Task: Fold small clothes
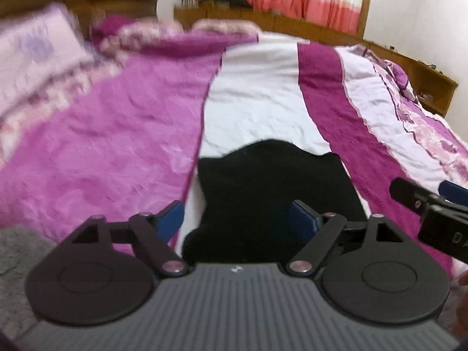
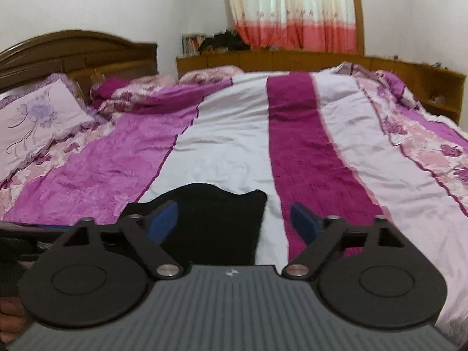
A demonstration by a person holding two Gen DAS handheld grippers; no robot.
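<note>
A black garment (image 1: 272,193) lies flat on the near part of a bed (image 2: 234,152), on the bedspread's white stripe. Its long axis runs along that stripe, away from the cameras toward the curtain (image 2: 292,8), and its wavy edge lies at the far end. The left gripper (image 1: 238,219) and right gripper (image 2: 234,222) hover above the garment's near end, jaws spread wide and holding nothing.

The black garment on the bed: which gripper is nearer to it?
Left. The left gripper hangs directly over the black garment, jaws open; the right gripper is off its right edge, also open.
</note>
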